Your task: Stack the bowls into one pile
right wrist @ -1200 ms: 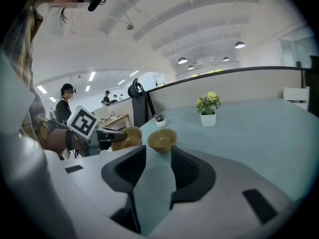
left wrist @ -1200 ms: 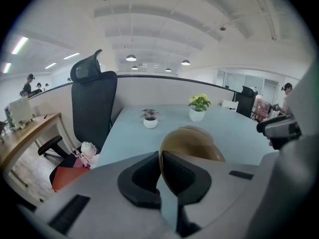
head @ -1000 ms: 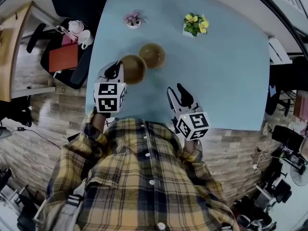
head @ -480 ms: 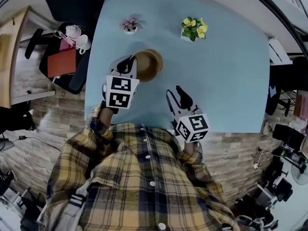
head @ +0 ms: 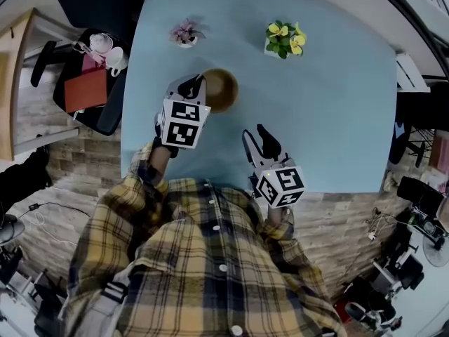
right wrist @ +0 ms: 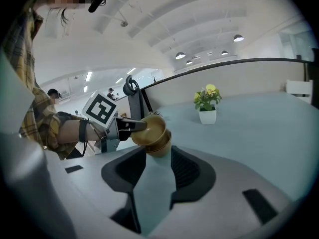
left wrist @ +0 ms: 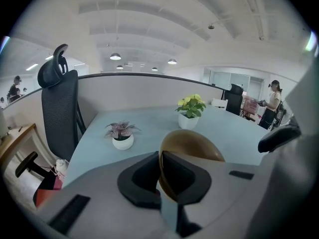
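In the head view the top bowl (head: 223, 90) hides nearly all of the lower bowl (right wrist: 163, 146). The left tongs (head: 191, 88) cover the top bowl's near rim, and the desk (head: 330, 104) runs off the top edge.

Glossy brown bowls (head: 222, 90), matt blue table (head: 330, 104)

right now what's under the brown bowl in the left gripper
A second round brown bowl on the light blue table. Only its outer wall shows; the held bowl covers its inside.
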Demonstrator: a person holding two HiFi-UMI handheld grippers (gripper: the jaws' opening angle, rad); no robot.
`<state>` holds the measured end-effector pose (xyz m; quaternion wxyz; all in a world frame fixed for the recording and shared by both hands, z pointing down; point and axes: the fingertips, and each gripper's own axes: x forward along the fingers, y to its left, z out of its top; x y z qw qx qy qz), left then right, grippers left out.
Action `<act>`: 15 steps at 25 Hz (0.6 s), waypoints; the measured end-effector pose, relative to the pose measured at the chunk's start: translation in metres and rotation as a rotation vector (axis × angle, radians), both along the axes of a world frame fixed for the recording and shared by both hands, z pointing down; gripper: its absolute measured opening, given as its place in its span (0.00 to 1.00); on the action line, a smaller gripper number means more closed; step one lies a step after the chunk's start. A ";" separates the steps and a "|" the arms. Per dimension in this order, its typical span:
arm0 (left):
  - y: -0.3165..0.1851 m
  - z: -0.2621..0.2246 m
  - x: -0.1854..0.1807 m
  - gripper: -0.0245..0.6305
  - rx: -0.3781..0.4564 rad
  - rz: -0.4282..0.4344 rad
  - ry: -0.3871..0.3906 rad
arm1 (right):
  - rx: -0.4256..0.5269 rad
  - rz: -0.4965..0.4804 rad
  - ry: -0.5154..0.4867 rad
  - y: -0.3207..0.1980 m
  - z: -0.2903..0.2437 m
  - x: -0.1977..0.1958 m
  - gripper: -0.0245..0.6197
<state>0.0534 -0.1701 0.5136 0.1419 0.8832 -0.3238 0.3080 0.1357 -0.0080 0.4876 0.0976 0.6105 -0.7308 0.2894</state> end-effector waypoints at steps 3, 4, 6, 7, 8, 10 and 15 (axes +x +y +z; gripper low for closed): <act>0.001 0.008 0.003 0.05 -0.002 0.018 -0.025 | -0.009 0.002 -0.003 -0.002 0.003 0.000 0.29; 0.001 0.011 0.004 0.05 0.000 0.022 -0.032 | -0.011 0.002 -0.004 -0.002 0.003 0.000 0.29; 0.001 0.013 0.006 0.06 0.007 0.025 -0.039 | -0.017 0.002 -0.006 -0.003 0.005 0.001 0.29; 0.000 0.014 0.007 0.06 0.010 0.025 -0.039 | -0.019 0.001 -0.008 -0.004 0.005 0.001 0.29; 0.000 0.015 0.008 0.06 0.012 0.025 -0.039 | -0.020 0.000 -0.010 -0.005 0.006 0.001 0.29; -0.002 0.016 0.009 0.14 0.016 0.029 -0.041 | -0.022 -0.002 -0.013 -0.005 0.007 0.001 0.29; -0.001 0.018 0.011 0.24 0.068 0.068 -0.084 | -0.023 -0.010 -0.017 -0.007 0.008 0.002 0.29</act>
